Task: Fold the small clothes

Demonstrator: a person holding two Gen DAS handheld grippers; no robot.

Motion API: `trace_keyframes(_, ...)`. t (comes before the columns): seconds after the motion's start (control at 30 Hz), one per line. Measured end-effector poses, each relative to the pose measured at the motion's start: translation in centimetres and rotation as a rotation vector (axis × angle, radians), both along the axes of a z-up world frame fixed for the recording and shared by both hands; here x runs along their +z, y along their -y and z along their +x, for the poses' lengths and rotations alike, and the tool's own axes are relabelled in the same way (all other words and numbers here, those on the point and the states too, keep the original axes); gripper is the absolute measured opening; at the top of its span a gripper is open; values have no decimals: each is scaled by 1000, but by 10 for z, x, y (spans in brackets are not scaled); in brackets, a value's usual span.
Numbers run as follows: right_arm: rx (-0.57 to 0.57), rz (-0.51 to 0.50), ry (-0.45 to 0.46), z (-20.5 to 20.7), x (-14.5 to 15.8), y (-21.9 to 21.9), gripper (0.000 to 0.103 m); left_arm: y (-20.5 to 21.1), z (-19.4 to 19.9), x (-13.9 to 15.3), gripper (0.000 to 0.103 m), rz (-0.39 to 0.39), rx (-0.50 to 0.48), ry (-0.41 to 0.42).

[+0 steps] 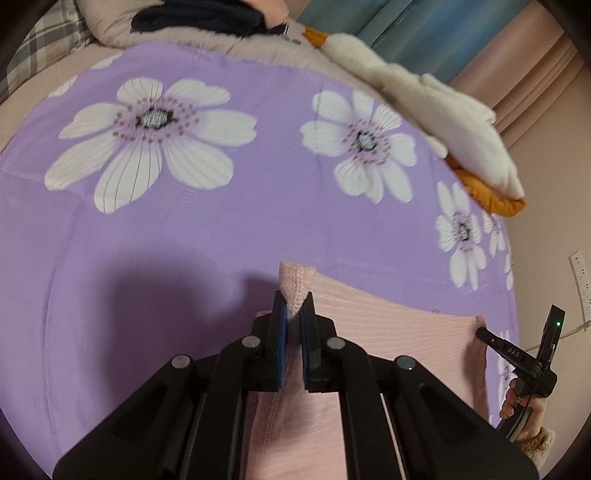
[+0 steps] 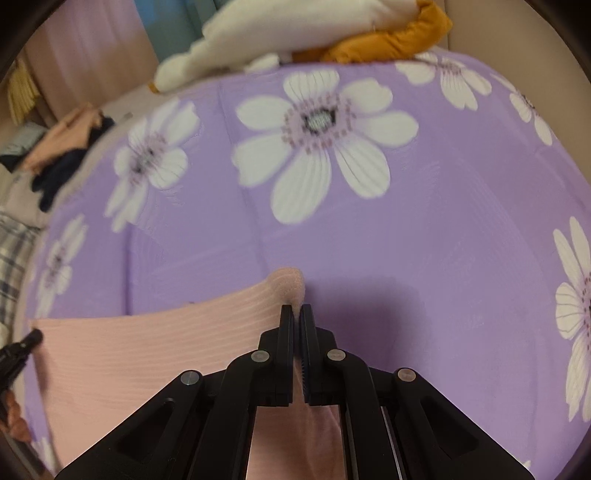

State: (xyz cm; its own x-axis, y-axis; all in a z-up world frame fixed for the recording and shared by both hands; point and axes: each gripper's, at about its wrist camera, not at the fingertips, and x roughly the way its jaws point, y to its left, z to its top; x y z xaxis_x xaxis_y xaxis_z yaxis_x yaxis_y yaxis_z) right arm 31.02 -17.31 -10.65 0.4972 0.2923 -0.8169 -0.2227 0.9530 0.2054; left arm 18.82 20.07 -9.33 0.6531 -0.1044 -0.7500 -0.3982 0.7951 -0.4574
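pink ribbed garment point(image 1: 388, 332) is pinched at two corners, one in each gripper, and is stretched between them over the purple flowered sheet point(image 1: 258, 229). in the left wrist view the left gripper point(image 1: 294, 314) is clamped on a bunched corner of the cloth; a knitted edge pokes out just beyond the fingertips, and the rest of the fabric runs off to the right of the jaws and back underneath them. at the far right edge of that same view the right gripper point(image 1: 484, 332) is seen from the side, tip touching the opposite edge of the garment, with a hand point(image 1: 517, 402) wrapped round its handle and a fuzzy cuff point(image 1: 539, 443) below it. a green light is lit on its body.

in the right wrist view the right gripper point(image 2: 297, 314) is closed hard on the other corner, a small fold of pink standing up just ahead of the tips; the cloth spreads away to the left of the jaws. the left gripper point(image 2: 33, 338) shows only as a dark tip at the left edge, touching the cloth's far end.

well ahead of both tools, a white and orange plush toy point(image 1: 436, 110) lies along the sheet's far edge. dark clothing point(image 1: 207, 18) is heaped beyond the sheet, far ahead of the left tool.
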Motion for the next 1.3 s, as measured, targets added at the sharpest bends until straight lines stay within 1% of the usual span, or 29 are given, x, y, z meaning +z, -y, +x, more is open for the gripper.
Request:
trace_keyframes(0.1, -1, -17, -38, 6, -13, 0, 5, -3, 3, -13, 6, -1, 8, -37)
trace_keyframes(0.2, -2, -15, -73, 11, -24, 1, 5, -2, 6, -24, 7, 23, 6, -78)
trace_keyframes(0.37, 1, -34, -80, 13, -28, 0, 5, -4, 9, -39, 11, 28, 19, -125)
trace_keyframes(0.5, 15, -69, -71, 13, -30, -4, 5, -6, 9, -41, 13, 16, 27, -121)
trace_keyframes(0.73, -5, -69, -64, 13, -29, 0, 5, -10, 0, -40, 15, -53, 54, -97)
trace_keyframes(0.77, -11, -77, -60, 12, -28, 0, 5, -8, -4, -37, 20, -55, 60, -98)
trace_keyframes(0.8, -11, -76, -57, 10, -26, 1, 6, -6, -7, -34, 27, -51, 61, -97)
trace_keyframes(0.83, -12, -73, -55, 8, -24, 2, 9, -5, -11, -31, 32, -46, 59, -94)
trace_keyframes(0.87, -16, -70, -54, 4, -21, 4, 19, -2, -18, -26, 43, -41, 54, -87)
trace_keyframes(0.9, -18, -63, -52, 0, -16, 5, 41, -1, -23, -23, 53, -39, 50, -82)
trace_keyframes(0.97, -29, -52, -39, -7, -6, 10, 64, 6, -37, -14, 60, -29, 37, -59)
trace_keyframes(1.03, -33, -41, -18, -13, 2, 13, 64, 15, -48, -6, 63, -6, 11, -51)
trace_keyframes(1.07, -29, -37, -12, -16, 7, 14, 64, 19, -54, -3, 66, 4, 2, -48)
trace_keyframes(1.1, -26, -31, -8, -21, 10, 14, 64, 23, -59, 1, 72, 12, -3, -39)
trace_keyframes(1.13, -25, -20, -3, -28, 14, 17, 65, 27, -64, 4, 75, 18, -5, -30)
trace_keyframes(1.17, -23, 2, 4, -36, 19, 21, 68, 33, -73, 8, 80, 28, -10, -17)
trace_keyframes(1.2, -19, 29, 9, -44, 23, 26, 73, 37, -78, 10, 81, 33, -16, -8)
trace_keyframes(1.3, -16, 99, 13, -66, 29, 35, 75, 47, -96, 10, 84, 22, -23, 5)
